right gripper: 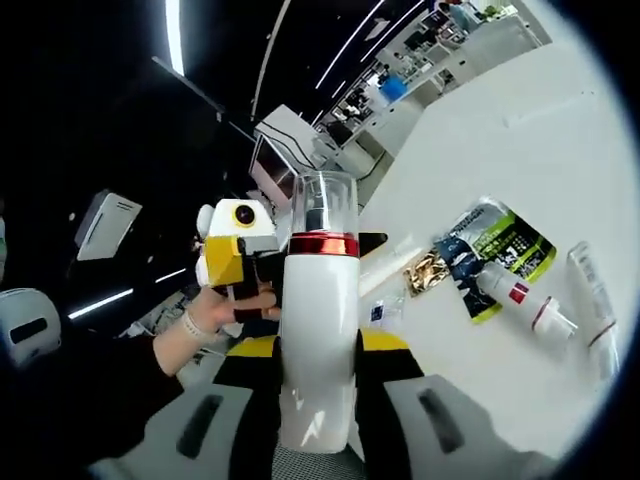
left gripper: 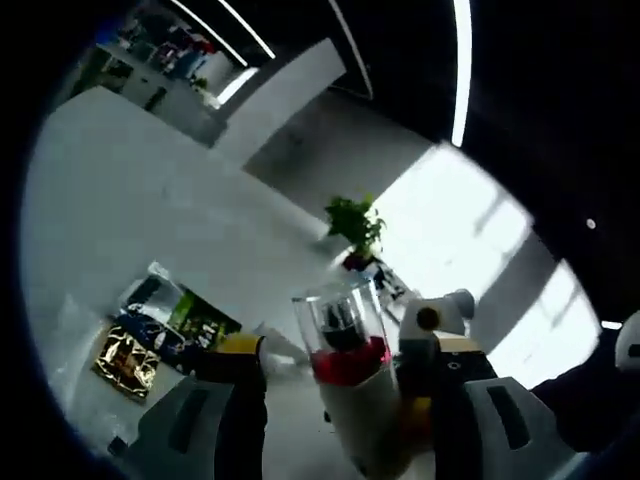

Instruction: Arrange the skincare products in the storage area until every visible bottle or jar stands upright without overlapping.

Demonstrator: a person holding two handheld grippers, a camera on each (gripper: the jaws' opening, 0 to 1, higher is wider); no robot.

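A white table [right gripper: 520, 130] runs across an office with ceiling light strips. In the right gripper view, the right gripper [right gripper: 318, 400] pinches a white bottle [right gripper: 318, 340] with a red band and clear cap, at the lower centre of the frame. To its left a hand [right gripper: 215, 315] holds the left gripper [right gripper: 262, 268]. At right on the table lie a green packet [right gripper: 500, 245] and a small white bottle [right gripper: 525, 298] on its side.

In the left gripper view, the bottle [left gripper: 355, 385] stands between the left gripper's [left gripper: 330, 400] jaws at lower centre; whether they press it I cannot tell. A plant [left gripper: 355, 225] sits above it.
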